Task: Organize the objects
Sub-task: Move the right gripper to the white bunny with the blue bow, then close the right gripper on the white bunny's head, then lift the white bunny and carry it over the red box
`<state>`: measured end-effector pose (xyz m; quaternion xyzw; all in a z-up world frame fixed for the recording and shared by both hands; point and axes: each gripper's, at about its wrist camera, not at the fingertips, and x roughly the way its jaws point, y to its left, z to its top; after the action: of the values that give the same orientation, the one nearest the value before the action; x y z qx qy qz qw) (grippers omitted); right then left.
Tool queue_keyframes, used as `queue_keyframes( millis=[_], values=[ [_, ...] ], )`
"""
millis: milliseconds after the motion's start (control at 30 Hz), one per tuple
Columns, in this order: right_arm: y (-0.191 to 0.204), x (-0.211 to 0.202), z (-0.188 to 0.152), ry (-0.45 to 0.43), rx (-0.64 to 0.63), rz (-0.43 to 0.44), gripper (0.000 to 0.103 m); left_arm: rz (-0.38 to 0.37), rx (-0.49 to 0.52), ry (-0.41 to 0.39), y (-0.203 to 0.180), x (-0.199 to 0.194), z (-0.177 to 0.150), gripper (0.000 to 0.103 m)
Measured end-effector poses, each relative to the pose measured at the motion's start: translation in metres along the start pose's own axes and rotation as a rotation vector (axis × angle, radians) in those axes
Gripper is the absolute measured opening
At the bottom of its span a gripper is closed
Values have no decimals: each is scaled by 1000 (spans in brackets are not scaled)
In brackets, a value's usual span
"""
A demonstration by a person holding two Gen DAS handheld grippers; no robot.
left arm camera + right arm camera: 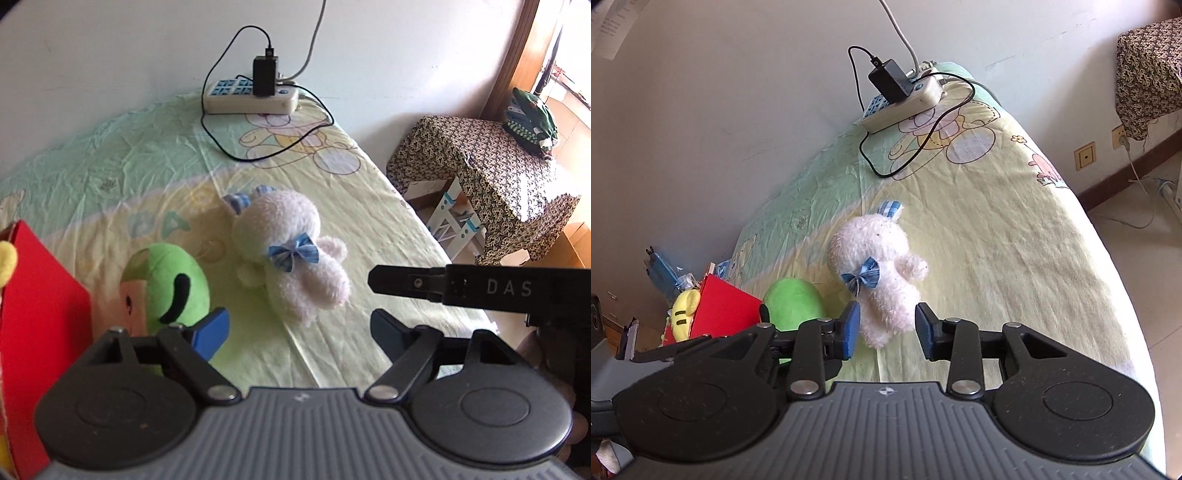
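Note:
A pale pink plush rabbit [291, 254] with a blue bow lies on the bed; it also shows in the right wrist view [882, 273]. A green plush toy [166, 284] lies to its left, next to a red box [40, 317]; both show in the right wrist view, the green toy [792, 301] and the red box [724, 312] with a yellow plush [683, 314] in it. My left gripper [299, 332] is open and empty, just short of the rabbit. My right gripper [886, 328] is open, its fingers on either side of the rabbit's lower end. Its finger [417, 282] shows in the left wrist view.
The bed sheet [997, 240] is yellow-green with cartoon prints. A power strip [251, 96] with a black charger and cable lies at the far end by the wall. A table with a patterned cloth [480, 166] stands right of the bed. The bed's right edge drops to the floor [1137, 236].

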<state>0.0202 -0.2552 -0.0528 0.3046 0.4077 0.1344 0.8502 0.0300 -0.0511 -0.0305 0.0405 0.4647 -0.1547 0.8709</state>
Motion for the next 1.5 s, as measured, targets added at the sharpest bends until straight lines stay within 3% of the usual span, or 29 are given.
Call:
queue_keyframes(
  millis=[433,633,833,933,1133,1500],
  values=[
    [-24,49,25,31,80,86,45,-100,-61,17,16,49,23,92],
    [-29,73,30,61,78,95,45,-87,-53,15,23,66,29,93],
    [-26,90,32,75,77,167,48,-42,11,-5,17,77,34,96],
    [-25,93,32,82,76,196,38,-16,39,-14,15,81,34,97],
    [-30,87,32,85,110,219,22,-57,26,-27,18,73,34,91],
    [-27,51,17,89,86,208,21,-134,43,-38,0,45,21,86]
  ],
)
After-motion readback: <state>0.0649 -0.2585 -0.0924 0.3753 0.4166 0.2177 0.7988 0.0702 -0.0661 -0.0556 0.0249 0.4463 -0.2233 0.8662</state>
